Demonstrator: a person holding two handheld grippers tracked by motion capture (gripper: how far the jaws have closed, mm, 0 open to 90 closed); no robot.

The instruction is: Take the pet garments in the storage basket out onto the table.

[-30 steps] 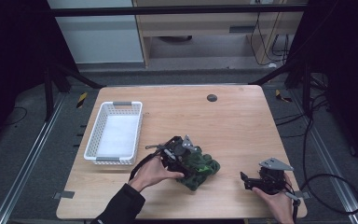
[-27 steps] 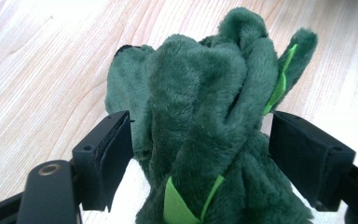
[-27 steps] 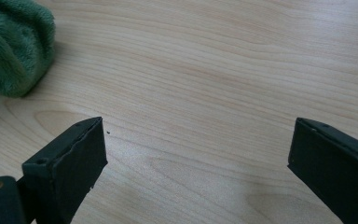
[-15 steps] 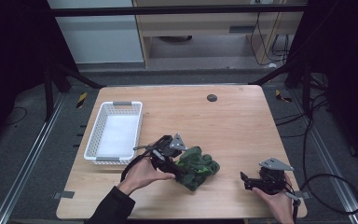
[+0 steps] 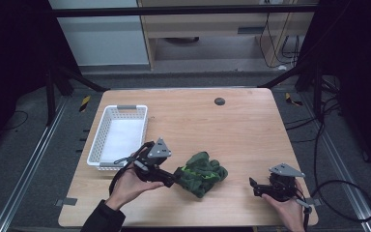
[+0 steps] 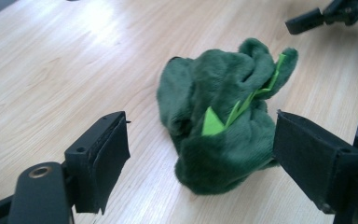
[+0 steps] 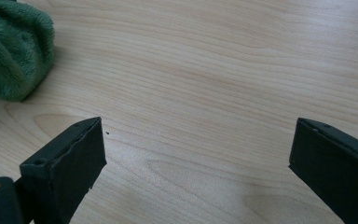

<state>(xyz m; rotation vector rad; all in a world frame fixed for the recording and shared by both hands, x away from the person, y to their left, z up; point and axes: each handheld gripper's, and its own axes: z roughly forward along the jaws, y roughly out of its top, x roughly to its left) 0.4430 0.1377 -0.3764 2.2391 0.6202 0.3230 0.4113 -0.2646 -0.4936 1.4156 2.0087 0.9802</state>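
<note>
Left gripper (image 6: pixel 200 154), fingers wide and just opened, faces a soft green plush toy (image 6: pixel 223 126), probably light; its bunched edge suits gripping.

White basket (image 5: pixel 118 137) on wooden table (image 5: pixel 251 125)

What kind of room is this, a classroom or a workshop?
Probably a lab set up for recording: a lone wooden table inside a dark metal frame, cables trailing across the grey floor, and a person holding tongs.

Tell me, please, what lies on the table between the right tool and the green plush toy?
Nothing: bare wooden table separates the right tool from the green plush toy, as the high view and the right gripper view show.
</note>
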